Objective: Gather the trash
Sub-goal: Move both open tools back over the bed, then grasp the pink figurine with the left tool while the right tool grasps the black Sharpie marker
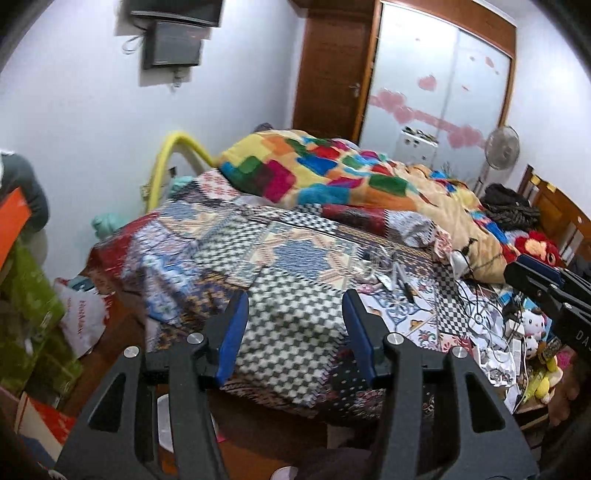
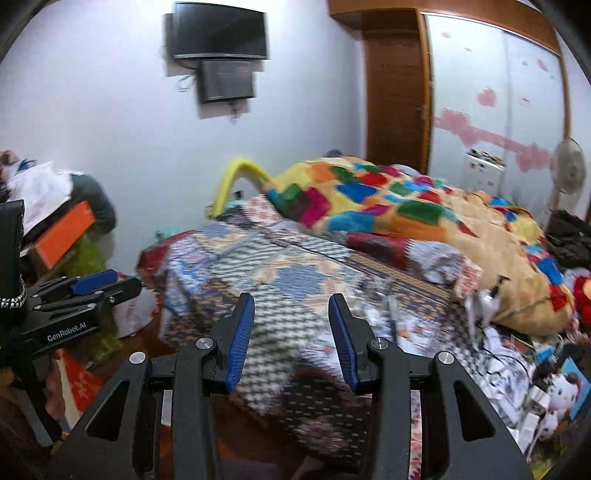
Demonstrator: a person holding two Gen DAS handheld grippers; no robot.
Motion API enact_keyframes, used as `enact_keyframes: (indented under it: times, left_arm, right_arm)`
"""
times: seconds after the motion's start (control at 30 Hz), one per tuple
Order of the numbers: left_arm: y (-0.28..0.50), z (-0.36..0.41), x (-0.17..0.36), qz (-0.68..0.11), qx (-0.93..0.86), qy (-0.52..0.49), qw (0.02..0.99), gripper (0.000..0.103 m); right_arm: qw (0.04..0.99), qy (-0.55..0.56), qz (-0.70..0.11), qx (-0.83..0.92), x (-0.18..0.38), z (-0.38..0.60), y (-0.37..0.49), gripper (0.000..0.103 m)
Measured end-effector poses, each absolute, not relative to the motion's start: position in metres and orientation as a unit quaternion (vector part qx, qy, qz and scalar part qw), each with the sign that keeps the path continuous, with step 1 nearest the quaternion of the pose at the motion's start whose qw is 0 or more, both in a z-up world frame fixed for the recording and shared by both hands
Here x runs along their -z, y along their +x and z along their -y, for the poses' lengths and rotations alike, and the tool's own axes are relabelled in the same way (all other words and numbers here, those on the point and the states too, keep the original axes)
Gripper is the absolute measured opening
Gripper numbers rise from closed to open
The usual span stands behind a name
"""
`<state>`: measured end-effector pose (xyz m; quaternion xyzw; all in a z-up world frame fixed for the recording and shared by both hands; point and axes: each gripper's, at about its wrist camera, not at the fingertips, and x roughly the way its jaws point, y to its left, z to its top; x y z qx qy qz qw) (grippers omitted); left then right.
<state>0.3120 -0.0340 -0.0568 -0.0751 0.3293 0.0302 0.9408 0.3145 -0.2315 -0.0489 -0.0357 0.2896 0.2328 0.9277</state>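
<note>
I hold two grippers over the bed [image 1: 229,243]: my left gripper [image 1: 295,310] and right gripper [image 2: 291,317] both gape, pinching nothing. Crumpled paper scraps [image 1: 495,360] lie scattered by two wall screens' [image 2: 221,31] opposite corner.

My left gripper [image 1: 295,306] hangs with blue pads apart and nothing between them over a bed [image 1: 229,251] draped in patchwork cloth, a bright block-patterned blanket [image 1: 314,170] heaped behind, cables and papers [image 1: 487,332] strewn right.

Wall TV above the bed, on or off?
Off, as far as visible: the TV screen is uniformly dark in both wrist views, no picture showing.
</note>
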Motion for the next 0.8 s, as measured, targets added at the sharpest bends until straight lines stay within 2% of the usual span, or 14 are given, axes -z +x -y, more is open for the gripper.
enact_keyframes:
  times: [0.4, 0.8]
  left_arm:
    - [0.409, 0.092, 0.107, -0.389, 0.031, -0.049, 0.919, 0.052]
    - [0.503, 0.121, 0.18, -0.454, 0.075, -0.044, 0.887, 0.052]
  right_arm:
    - [0.925, -0.006, -0.351, -0.145, 0.096, 0.305, 0.381, 0.038]
    - [0.897, 0.029, -0.423, -0.125, 0.164, 0.328, 0.452, 0.038]
